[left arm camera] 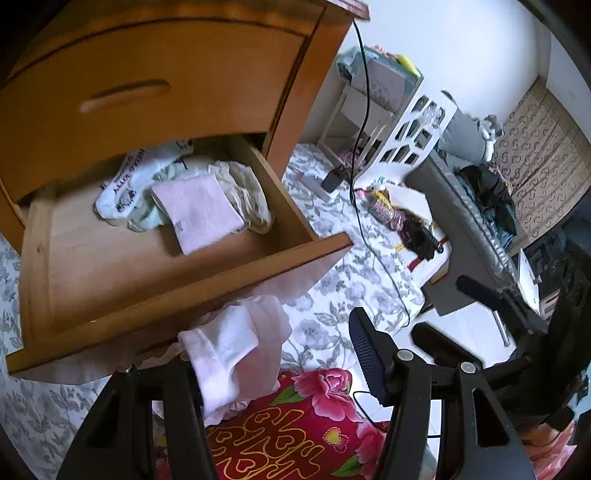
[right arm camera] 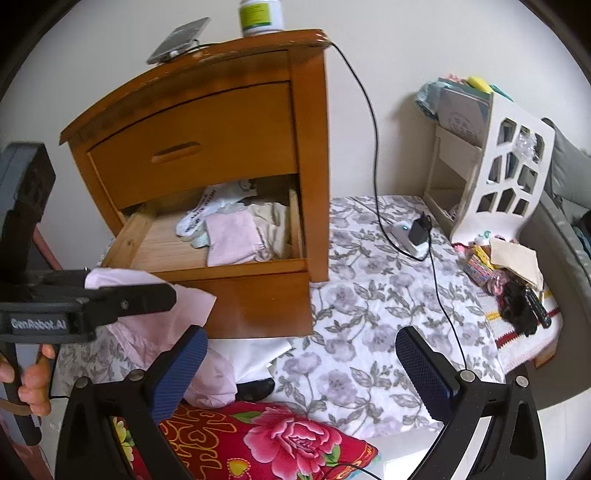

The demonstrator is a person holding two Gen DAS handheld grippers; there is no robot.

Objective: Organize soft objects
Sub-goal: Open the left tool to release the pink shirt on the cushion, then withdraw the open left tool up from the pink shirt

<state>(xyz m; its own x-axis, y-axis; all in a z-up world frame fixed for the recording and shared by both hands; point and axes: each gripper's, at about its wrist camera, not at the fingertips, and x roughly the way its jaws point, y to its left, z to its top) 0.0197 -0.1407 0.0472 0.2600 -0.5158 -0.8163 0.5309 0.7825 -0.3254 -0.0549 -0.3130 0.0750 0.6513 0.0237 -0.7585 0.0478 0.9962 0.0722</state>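
Left gripper (left arm camera: 280, 354) fingers standing partly open, pink garment (left arm camera: 236, 347) draping over one finger, clamp unclear. Right gripper (right arm camera: 299, 373) fingers gaping wide, holding nothing. Garment hanging just before open drawer (left arm camera: 177, 280) front edge; folded clothes (left arm camera: 195, 210) lying at drawer's back.

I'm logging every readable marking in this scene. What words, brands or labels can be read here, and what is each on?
"GenRobot.AI": on the side of the left gripper's black body, right wrist view.
"HELLO KITTY": on the white printed cloth in the open drawer.
Label on the green-and-white bottle atop the nightstand: too blurred to read.
Gold pattern on the red floral cloth: not legible as text.
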